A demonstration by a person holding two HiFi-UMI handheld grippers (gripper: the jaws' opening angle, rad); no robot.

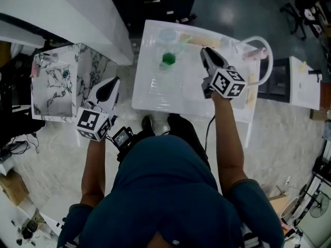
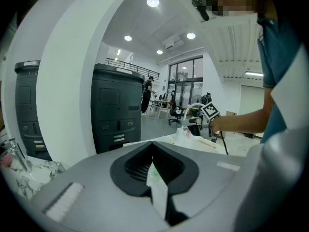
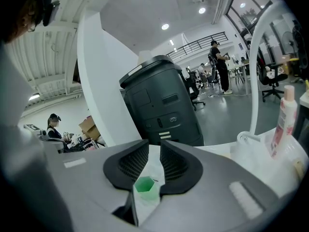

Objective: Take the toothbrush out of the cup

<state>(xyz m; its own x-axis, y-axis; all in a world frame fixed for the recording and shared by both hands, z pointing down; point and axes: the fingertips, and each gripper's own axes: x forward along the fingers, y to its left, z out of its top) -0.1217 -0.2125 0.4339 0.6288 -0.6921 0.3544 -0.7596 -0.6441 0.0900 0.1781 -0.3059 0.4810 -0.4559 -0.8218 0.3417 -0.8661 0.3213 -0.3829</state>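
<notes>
A small green cup (image 1: 168, 59) stands on the white table (image 1: 155, 94), toward its far side. Just behind it is a clear cup (image 1: 167, 35) with a pale handle, seemingly the toothbrush (image 1: 184, 39), leaning out to the right; it is too faint to be sure. My right gripper (image 1: 206, 53) hovers over the table to the right of the green cup, open, with nothing between its fingers. In the right gripper view the green cup (image 3: 144, 184) shows through the gap of the gripper (image 3: 154, 149). My left gripper (image 1: 113, 82) hangs off the table's left side, shut and empty.
A white curved tube (image 1: 262, 44) and a pink bottle (image 3: 284, 116) stand at the table's far right corner. A marble-patterned basin (image 1: 51, 81) sits left of the table, beside a white column (image 1: 77, 14). A dark cabinet (image 3: 159, 105) stands beyond.
</notes>
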